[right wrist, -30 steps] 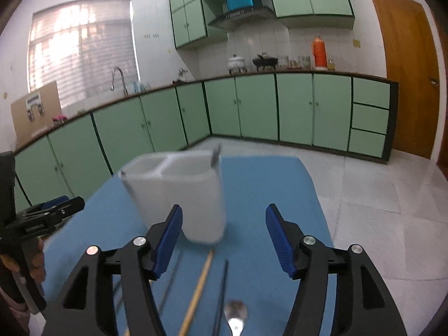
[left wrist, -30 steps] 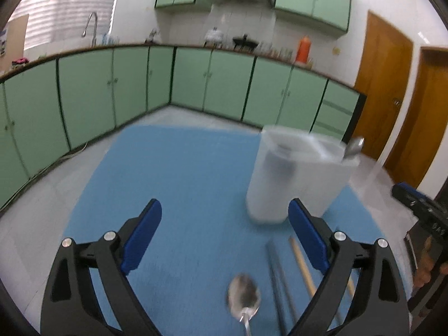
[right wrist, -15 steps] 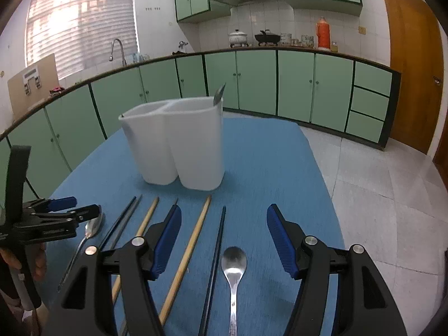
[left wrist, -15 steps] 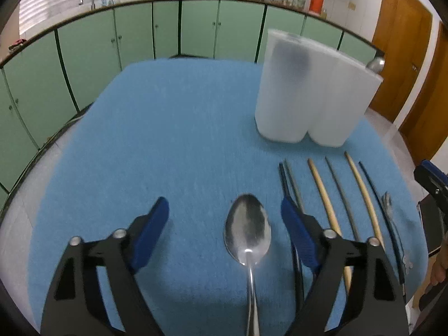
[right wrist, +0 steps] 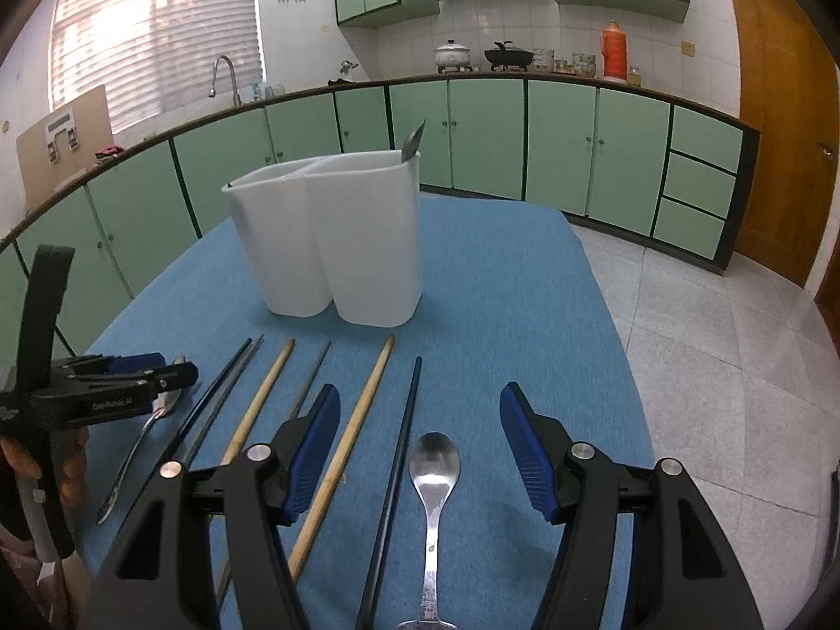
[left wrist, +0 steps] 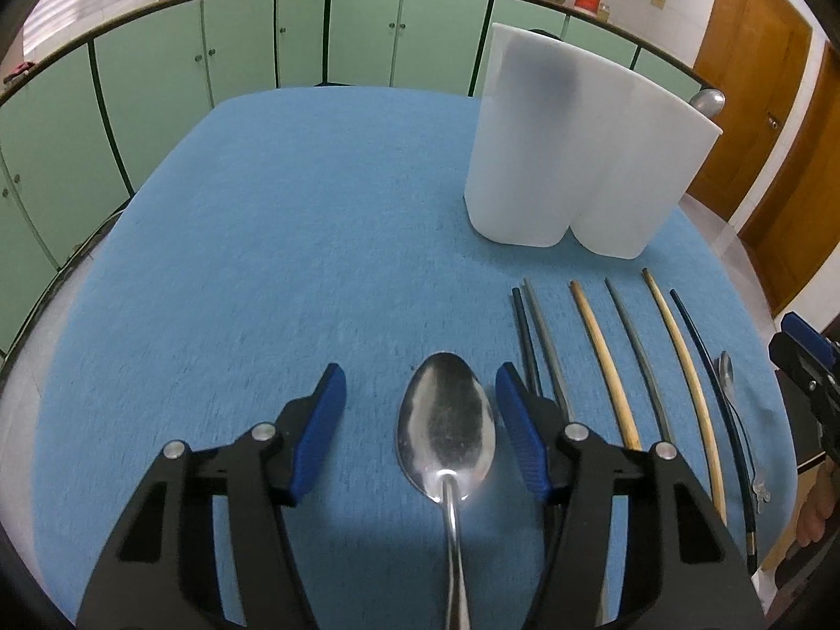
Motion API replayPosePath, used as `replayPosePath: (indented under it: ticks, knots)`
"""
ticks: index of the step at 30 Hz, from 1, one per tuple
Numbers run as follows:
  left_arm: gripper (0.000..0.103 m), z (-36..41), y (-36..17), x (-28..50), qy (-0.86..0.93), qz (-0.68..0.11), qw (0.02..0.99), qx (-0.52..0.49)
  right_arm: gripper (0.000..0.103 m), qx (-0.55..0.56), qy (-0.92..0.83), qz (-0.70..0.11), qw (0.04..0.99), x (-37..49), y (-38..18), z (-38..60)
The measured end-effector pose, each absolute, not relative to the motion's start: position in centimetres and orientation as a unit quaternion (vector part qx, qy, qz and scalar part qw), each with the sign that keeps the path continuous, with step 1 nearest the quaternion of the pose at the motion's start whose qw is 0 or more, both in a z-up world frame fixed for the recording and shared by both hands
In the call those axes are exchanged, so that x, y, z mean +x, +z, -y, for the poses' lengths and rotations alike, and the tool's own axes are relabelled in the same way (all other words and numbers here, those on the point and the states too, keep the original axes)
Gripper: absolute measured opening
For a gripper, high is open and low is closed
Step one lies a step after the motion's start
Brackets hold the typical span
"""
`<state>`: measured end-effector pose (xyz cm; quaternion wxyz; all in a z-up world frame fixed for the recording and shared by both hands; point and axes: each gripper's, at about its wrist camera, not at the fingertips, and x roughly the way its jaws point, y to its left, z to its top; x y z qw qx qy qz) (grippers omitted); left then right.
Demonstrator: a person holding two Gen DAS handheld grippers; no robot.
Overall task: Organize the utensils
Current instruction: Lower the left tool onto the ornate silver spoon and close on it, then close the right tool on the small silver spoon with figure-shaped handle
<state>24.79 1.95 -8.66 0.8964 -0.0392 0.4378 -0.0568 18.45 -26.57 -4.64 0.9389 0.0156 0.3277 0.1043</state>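
On the blue tablecloth (left wrist: 289, 236) a large metal spoon (left wrist: 446, 420) lies with its bowl between the fingers of my left gripper (left wrist: 420, 388). The jaws are closing; the right pad is near the bowl's edge and a gap shows on the left. In the right wrist view, my right gripper (right wrist: 420, 404) stands open over a small spoon (right wrist: 434, 457). Several chopsticks (left wrist: 604, 357) (right wrist: 362, 420) lie side by side between the two spoons. Behind them stands a white two-compartment holder (left wrist: 577, 157) (right wrist: 336, 241) with one spoon (right wrist: 413, 142) inside.
The cloth's rounded edge drops to a tiled floor (right wrist: 735, 341) on the right. Green cabinets (right wrist: 562, 142) line the far wall and a wooden door (right wrist: 777, 131) stands at the right. A hand (right wrist: 68, 472) holds the left gripper at the table's near left.
Both grippers have come down toward the cloth and tilted lower. The left jaws have narrowed around the large spoon's bowl. The right jaws keep the same width.
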Motion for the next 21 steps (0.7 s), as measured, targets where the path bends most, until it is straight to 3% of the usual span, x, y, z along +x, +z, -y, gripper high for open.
replayPosePath:
  ticks: [3,5,14,21]
  knots:
    - [0.046,-1.8,-8.5,24.8,-0.058,-0.437,0.897,-0.035,0.062,0.012,0.103,-0.336,0.936,18.6,-4.8,26.7]
    - [0.033,-1.6,-8.4,24.8,-0.064,-0.438,0.896,-0.034,0.06,0.009,0.102,-0.341,0.934,18.7,-5.0,26.7]
    - [0.032,-1.6,-8.4,23.7,-0.072,-0.429,0.899,-0.039,0.052,-0.022,0.103,-0.376,0.921,18.6,-6.0,26.1]
    - [0.032,-1.8,-8.0,23.1,-0.067,-0.421,0.904,-0.03,0.036,-0.025,0.114,-0.399,0.91,18.8,-6.7,26.1]
